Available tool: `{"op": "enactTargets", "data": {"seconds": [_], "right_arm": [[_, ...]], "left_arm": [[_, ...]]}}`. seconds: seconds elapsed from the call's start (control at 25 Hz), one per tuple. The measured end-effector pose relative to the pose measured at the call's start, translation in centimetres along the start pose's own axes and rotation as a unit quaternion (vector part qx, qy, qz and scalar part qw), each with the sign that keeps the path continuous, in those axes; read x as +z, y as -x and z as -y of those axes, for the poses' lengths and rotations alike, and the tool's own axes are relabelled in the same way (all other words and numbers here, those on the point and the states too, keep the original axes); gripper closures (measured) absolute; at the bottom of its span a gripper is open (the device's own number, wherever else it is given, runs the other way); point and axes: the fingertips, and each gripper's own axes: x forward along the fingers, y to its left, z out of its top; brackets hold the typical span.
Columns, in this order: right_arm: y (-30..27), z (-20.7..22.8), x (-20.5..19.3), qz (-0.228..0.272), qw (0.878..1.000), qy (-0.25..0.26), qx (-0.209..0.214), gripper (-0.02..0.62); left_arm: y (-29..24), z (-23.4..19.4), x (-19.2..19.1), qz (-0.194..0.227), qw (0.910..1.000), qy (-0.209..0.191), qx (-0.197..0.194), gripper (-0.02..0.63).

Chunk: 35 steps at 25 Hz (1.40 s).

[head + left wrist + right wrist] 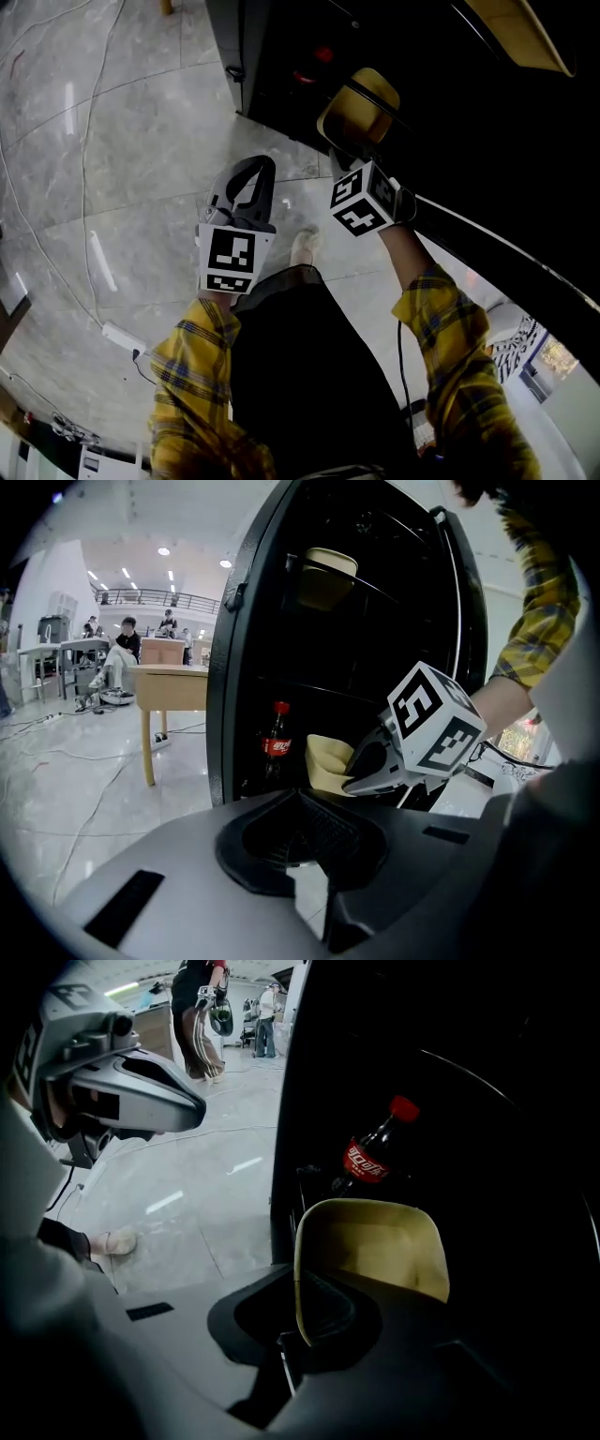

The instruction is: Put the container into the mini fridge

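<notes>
Beige thin plastic is showing in the head view: the container (pixel 359 111) is hanging from the right gripper (pixel 343 155) at the mini fridge (pixel 281 56) opening. In the left gripper view, the left gripper (pixel 314 841) is idling, its jaws pressed together and empty. In the right gripper view, the jaws are pinching the container's rim wall beside a cola bottle (pixel 370 1157). Judging by its thin walls, the container is likely handling light and slightly flexible.

The person wears a yellow checked shirt; the left sleeve (pixel 199 373) and right sleeve (pixel 452 349) fill the bottom of the frame. Dark trousers (pixel 302 367) show between them, a pale shoe (pixel 305 245) above.
</notes>
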Motion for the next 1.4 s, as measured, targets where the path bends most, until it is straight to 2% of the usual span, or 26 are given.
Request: {"op": "enactTargets", "data": {"seconds": [0.2,0.4,0.68,1.12,1.4], "right_arm": [[-1.1,1.8,-0.2,-0.001,1.0,-0.003,-0.014,0.563],[-1.7,3.3,-0.9,0.002,0.998,-0.04,-0.038,0.563],[-2.8,3.6,-1.4,0.005,0.998,-0.045,-0.04,0.563],[-0.3,3.2,-0.7,0.034,0.994,-0.074,-0.073,0.532],[3.3,2.5,-0.5,0.039,0.987,-0.117,-0.099,0.532]], "left_arm": [[-1.5,-0.6,0.3,0.008,0.9999,0.002,0.011,0.588],[-2.6,-0.3,-0.3,0.007,0.9999,0.012,0.005,0.586],[-3.5,-0.6,0.3,0.017,0.9997,0.01,0.013,0.587],[-1.7,0.0,1.2,0.02,0.9997,-0.004,0.015,0.586],[0.9,0.4,2.5,0.024,0.9997,-0.004,0.006,0.586]]}}
